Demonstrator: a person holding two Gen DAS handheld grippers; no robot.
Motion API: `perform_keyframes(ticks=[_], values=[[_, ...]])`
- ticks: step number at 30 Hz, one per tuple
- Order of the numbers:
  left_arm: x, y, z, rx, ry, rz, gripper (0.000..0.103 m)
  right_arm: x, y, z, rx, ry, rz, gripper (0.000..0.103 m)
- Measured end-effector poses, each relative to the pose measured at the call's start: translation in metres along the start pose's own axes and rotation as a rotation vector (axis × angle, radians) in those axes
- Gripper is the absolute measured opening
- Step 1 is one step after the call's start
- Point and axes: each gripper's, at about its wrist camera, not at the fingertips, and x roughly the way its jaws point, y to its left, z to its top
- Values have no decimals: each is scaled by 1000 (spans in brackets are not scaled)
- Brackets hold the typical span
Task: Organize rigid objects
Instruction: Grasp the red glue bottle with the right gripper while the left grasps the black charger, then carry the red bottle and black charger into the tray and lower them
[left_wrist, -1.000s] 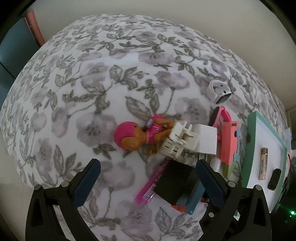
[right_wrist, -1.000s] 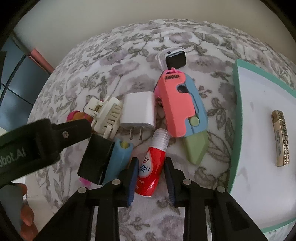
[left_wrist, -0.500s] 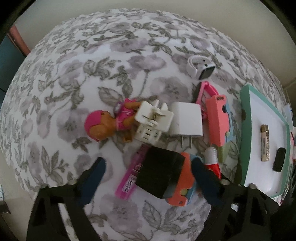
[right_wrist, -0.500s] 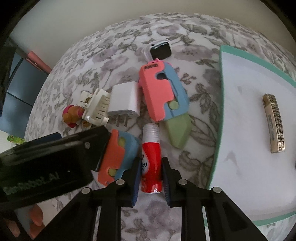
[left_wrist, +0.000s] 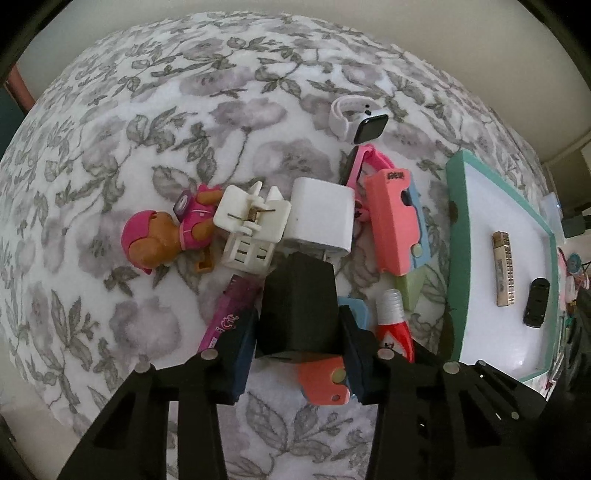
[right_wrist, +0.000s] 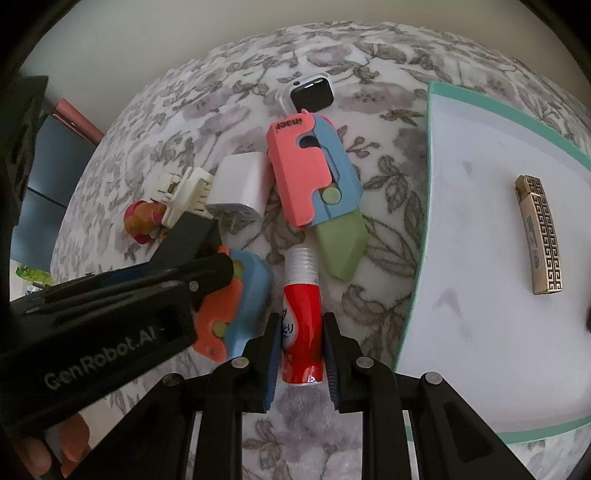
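A pile of small objects lies on the floral cloth (left_wrist: 147, 110). My left gripper (left_wrist: 297, 347) is shut on a black charger block (left_wrist: 299, 306), with one finger on each side of it. My right gripper (right_wrist: 301, 354) is shut on a red and white tube (right_wrist: 301, 314) that lies flat; the tube also shows in the left wrist view (left_wrist: 393, 325). A white tray with a teal rim (right_wrist: 428, 155) stands to the right and holds a gold lighter (right_wrist: 541, 232).
Around the grippers lie a pink-blue toy knife (right_wrist: 314, 173), an orange-blue toy knife (right_wrist: 229, 314), a white charger (left_wrist: 321, 218), a white hair claw (left_wrist: 247, 229), a pink toy pup (left_wrist: 166, 236), a magenta stick (left_wrist: 229, 314) and a smartwatch (left_wrist: 358, 122). A small black object (left_wrist: 535, 306) lies in the tray.
My left gripper has moved forward over the pile and closed on the black charger block. My right gripper has closed in on the red tube.
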Motion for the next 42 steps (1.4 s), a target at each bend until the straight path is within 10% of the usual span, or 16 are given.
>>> perform_keyframes(ticks=[20,42], values=[[-29,-1,7,1,-108,-21,33,-19,-11,-2,44,-32,29,23],[-115,-71,-2,118,-383,-122,33,-139,-63,7,140,-316,-62,23]])
